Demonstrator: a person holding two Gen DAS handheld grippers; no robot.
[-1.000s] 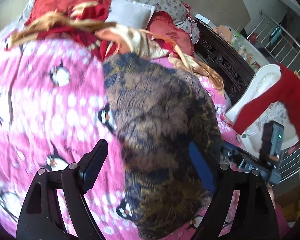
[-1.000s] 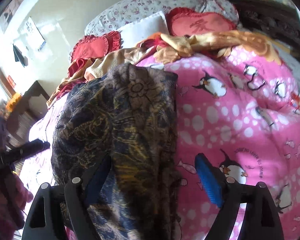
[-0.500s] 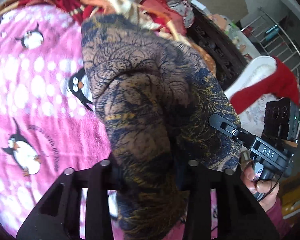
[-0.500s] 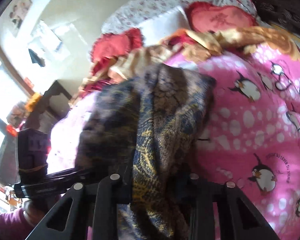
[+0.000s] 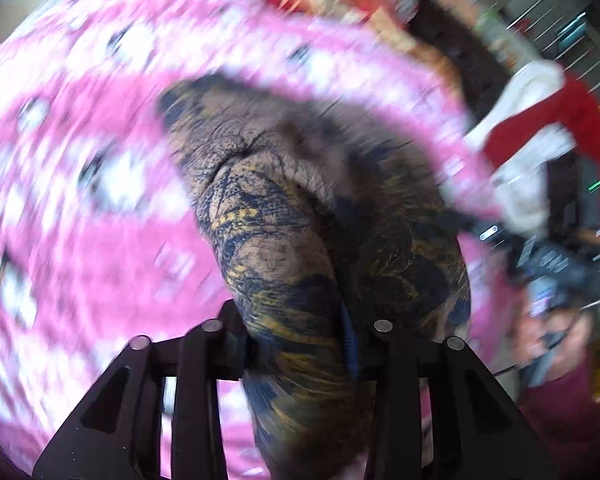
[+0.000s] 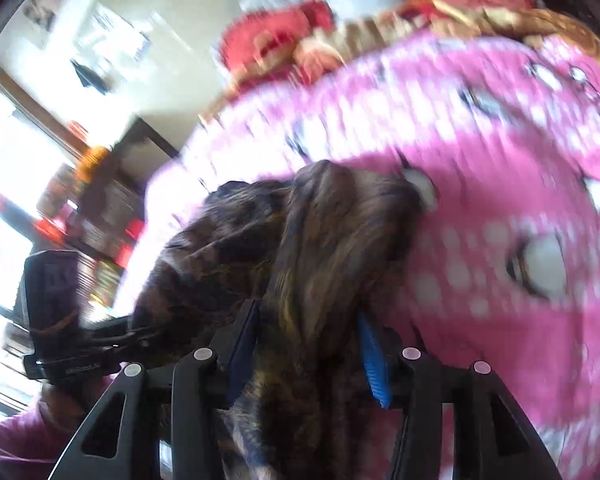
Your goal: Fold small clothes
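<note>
A brown, navy and gold patterned garment (image 5: 284,208) hangs bunched over the pink penguin blanket (image 5: 80,220). My left gripper (image 5: 296,340) is shut on one end of it. My right gripper (image 6: 304,352) is shut on the other end of the garment (image 6: 320,240), with blue pads (image 6: 372,364) pressing the cloth. Each gripper shows in the other's view: the right one (image 5: 548,264) at the right, the left one (image 6: 60,320) at the left. Both views are motion-blurred.
Red and floral pillows (image 6: 276,36) and gold cloth lie at the head of the bed. A dark wooden cabinet (image 5: 456,52) and a white-and-red item on a metal rack (image 5: 540,120) stand beside the bed. A bright window (image 6: 12,152) is at the left.
Both grippers went from open to shut on the garment. They have since pulled it up and toward the cameras, so less of it lies on the blanket.
</note>
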